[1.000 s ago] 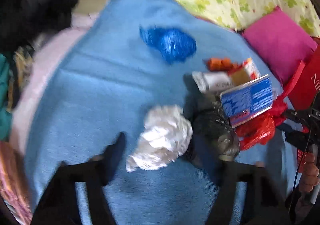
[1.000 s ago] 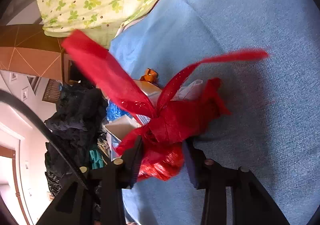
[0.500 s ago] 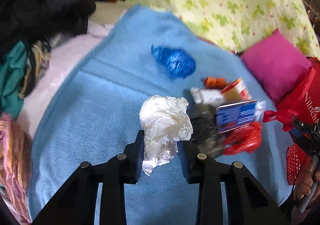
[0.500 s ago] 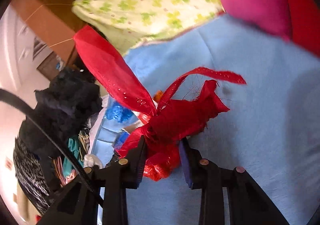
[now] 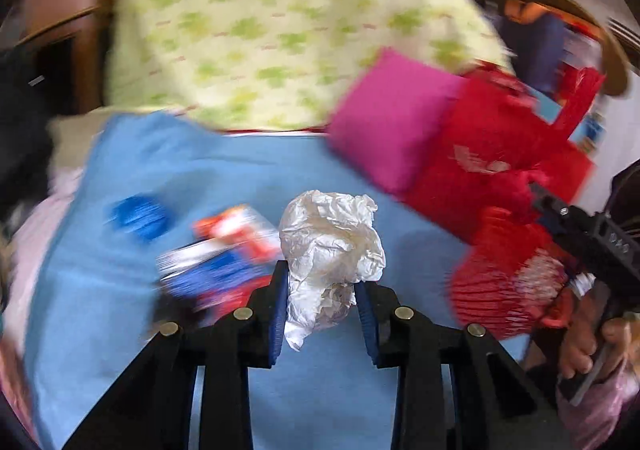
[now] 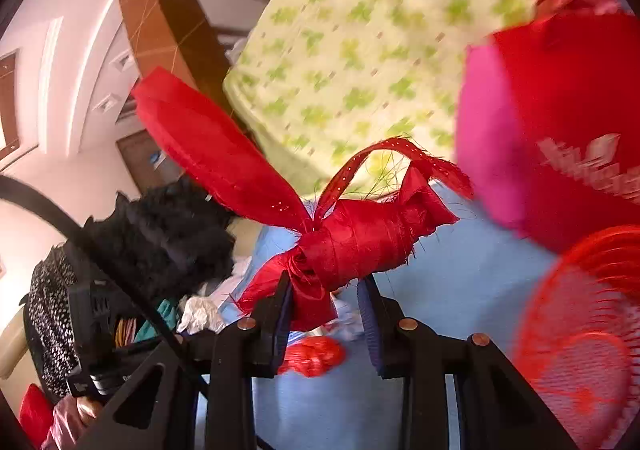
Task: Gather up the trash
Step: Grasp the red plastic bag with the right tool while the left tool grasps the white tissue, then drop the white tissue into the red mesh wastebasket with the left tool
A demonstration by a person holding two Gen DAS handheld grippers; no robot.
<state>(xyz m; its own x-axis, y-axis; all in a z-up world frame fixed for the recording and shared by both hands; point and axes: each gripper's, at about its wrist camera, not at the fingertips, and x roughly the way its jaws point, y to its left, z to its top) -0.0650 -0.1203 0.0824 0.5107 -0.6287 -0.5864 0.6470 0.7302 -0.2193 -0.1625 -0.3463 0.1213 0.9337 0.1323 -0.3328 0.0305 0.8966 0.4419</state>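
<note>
My left gripper (image 5: 322,306) is shut on a crumpled white paper ball (image 5: 328,246), held above the blue blanket (image 5: 320,390). In the right wrist view my right gripper (image 6: 326,302) is shut on a knotted red ribbon bundle (image 6: 352,242), with its loose tails sticking up. The left wrist view also catches the right gripper (image 5: 536,197) at the right edge with the red bundle (image 5: 516,185), a hand (image 5: 588,342) holding it. A blue wrapper (image 5: 140,213) and blurred printed boxes (image 5: 224,250) lie on the blanket. A red plastic scrap (image 6: 312,356) lies below the right gripper.
A red bag (image 5: 480,145) with white lettering leans against a pink pillow (image 5: 392,117) and a green-patterned pillow (image 5: 280,29). A red mesh piece (image 5: 508,282) sits before the bag. Dark clothes (image 6: 160,234) are piled at the blanket's left edge.
My left gripper closed on the white paper ball and lifted it. My right gripper rose with the red ribbon bundle. Both views swung up toward the pillows and red bag.
</note>
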